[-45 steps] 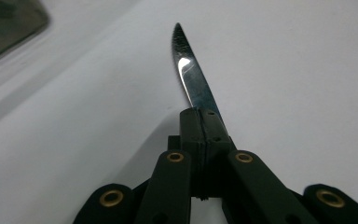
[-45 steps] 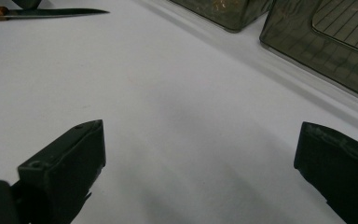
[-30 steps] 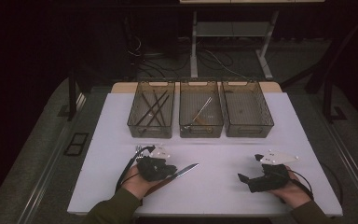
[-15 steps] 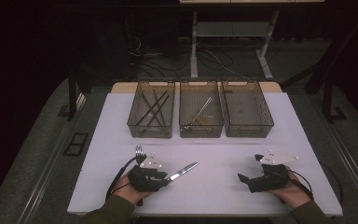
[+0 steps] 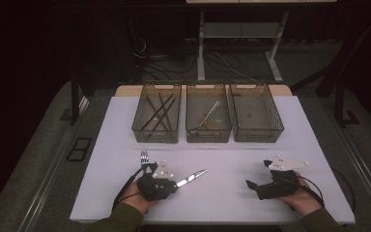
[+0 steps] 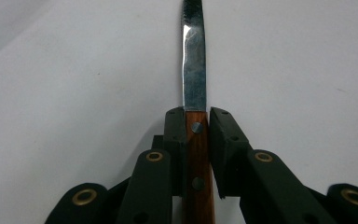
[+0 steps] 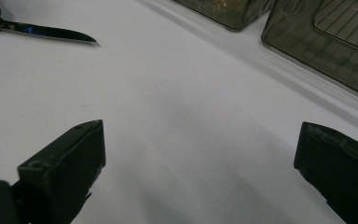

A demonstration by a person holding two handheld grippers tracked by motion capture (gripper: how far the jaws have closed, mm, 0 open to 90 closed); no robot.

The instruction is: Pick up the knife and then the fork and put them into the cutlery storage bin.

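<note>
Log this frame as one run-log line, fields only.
left gripper: jaws just closing, shut on knife handle | blade: points away over table | right gripper: open, holds nothing | fork: on table

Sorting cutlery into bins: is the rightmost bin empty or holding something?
Empty, as far as the high view shows: the right bin has a bare floor, unlike the other two.

Left gripper [image 6: 196, 135] is lying low over the table [image 5: 232, 193], jaws just closing onto the knife [image 6: 195, 84] handle. Right gripper [image 7: 200, 154] is resting on the table, jaws standing wide, nothing between.
</note>
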